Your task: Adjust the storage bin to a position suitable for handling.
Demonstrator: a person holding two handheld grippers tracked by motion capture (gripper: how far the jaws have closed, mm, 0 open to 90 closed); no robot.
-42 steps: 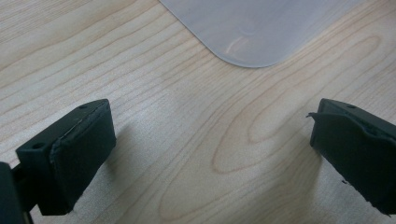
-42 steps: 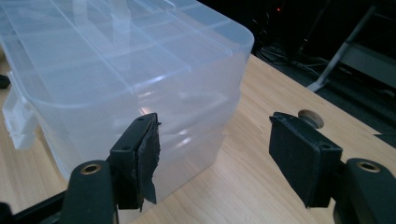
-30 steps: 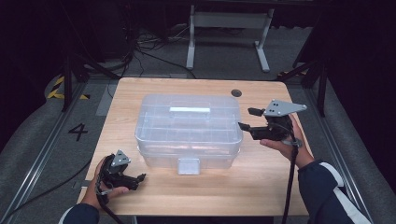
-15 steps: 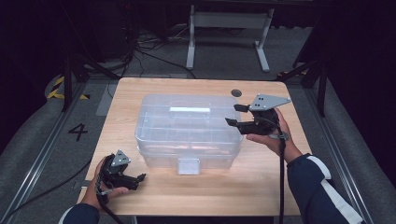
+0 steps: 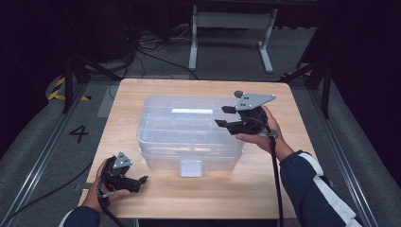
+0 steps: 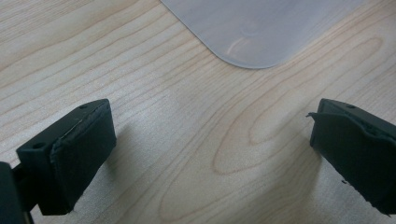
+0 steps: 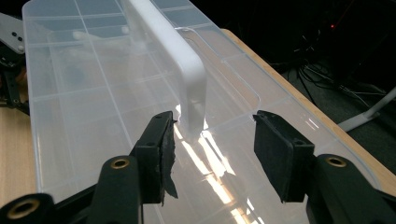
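One box, one table, two grippers.

We count a single clear box (image 5: 189, 132) at the middle of one wooden table (image 5: 293, 189). The box carries one white handle (image 7: 180, 56) on its lid and one latch (image 5: 190, 168) on its near side. We count two grippers: the left gripper (image 5: 142, 179) just off the box's near left corner, the right gripper (image 5: 224, 117) over the box's right end. Each has two black jaws and one grey plate on top. Two hands hold them, one apiece. On the floor left of the table we see one painted number, a 4 (image 5: 78, 134).
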